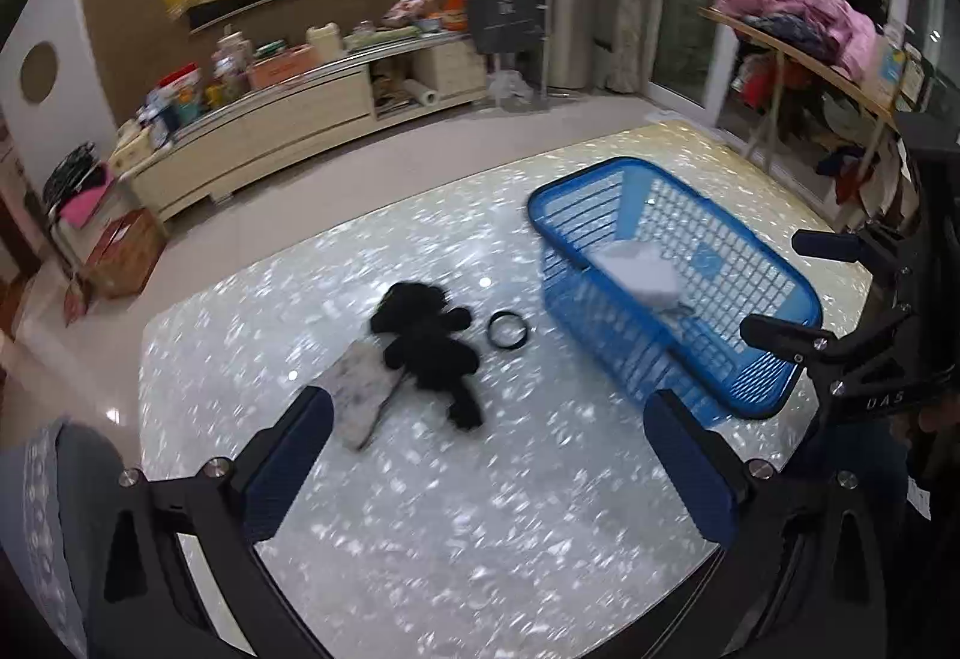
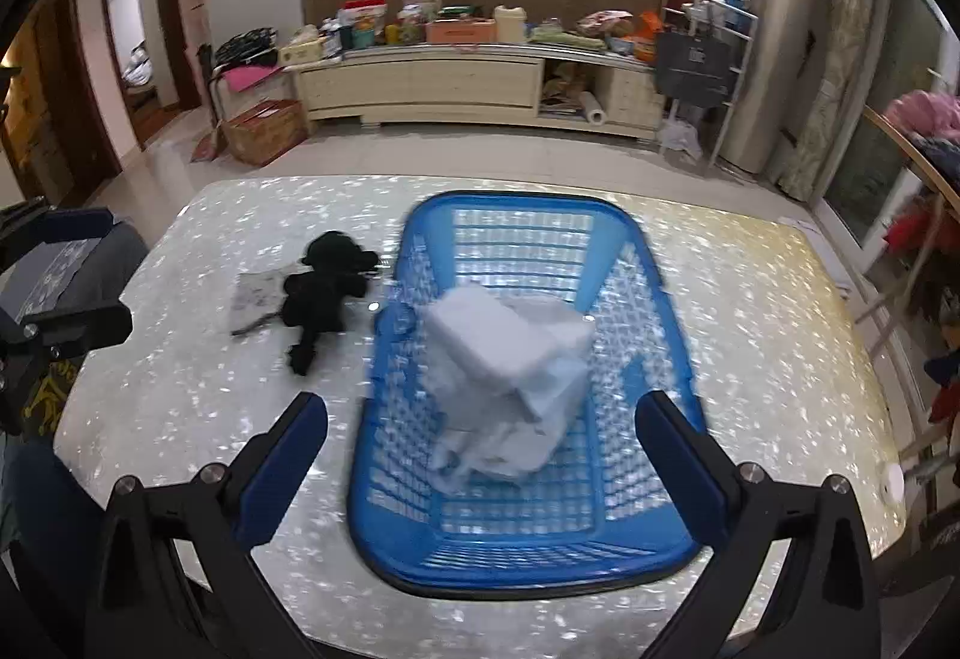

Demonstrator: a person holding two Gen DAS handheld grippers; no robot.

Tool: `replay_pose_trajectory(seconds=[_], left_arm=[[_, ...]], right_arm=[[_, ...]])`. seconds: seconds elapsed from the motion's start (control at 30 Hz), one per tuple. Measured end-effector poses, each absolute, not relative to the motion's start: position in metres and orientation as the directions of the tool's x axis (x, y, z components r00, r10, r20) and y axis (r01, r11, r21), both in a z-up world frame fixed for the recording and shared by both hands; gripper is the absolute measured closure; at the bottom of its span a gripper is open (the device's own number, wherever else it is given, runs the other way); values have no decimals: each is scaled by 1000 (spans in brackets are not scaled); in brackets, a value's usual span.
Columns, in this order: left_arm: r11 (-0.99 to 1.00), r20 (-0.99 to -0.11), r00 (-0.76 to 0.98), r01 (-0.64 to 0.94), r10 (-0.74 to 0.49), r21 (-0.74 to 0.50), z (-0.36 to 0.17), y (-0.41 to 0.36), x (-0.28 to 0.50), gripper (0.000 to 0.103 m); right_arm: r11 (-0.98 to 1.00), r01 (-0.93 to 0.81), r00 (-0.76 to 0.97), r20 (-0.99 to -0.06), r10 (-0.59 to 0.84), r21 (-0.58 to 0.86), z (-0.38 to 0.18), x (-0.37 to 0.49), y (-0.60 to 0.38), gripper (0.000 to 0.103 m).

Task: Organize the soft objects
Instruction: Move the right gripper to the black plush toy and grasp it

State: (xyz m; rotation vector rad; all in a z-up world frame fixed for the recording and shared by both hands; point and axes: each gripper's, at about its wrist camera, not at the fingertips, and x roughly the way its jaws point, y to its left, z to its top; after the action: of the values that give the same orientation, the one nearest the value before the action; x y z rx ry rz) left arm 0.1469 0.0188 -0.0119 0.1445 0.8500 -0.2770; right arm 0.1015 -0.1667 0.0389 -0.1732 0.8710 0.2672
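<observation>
A blue plastic basket stands on the shiny speckled table. Inside it lies a blurred white cloth bundle, also seen in the left wrist view as a white cloth bundle in the basket. My right gripper hangs open just above the basket's near end, nothing between its fingers. Left of the basket lie a black plush toy and a grey-white flat cloth. My left gripper is open above the table, close to the plush toy and cloth.
A small black ring lies between the toy and the basket. The right gripper shows at the right edge of the left wrist view. A long cluttered cabinet and a clothes-laden shelf stand beyond the table.
</observation>
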Motion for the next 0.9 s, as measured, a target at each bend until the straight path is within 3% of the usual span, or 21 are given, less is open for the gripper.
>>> replay_pose_trajectory(seconds=[0.53, 0.9], left_arm=[[993, -778, 620, 109, -100, -41, -50, 121, 126, 0], [993, -796, 595, 41, -112, -108, -87, 158, 151, 0]], right_arm=[[863, -505, 483, -834, 267, -17, 14, 136, -59, 0], [858, -509, 337, -902, 268, 65, -25, 188, -18, 1]])
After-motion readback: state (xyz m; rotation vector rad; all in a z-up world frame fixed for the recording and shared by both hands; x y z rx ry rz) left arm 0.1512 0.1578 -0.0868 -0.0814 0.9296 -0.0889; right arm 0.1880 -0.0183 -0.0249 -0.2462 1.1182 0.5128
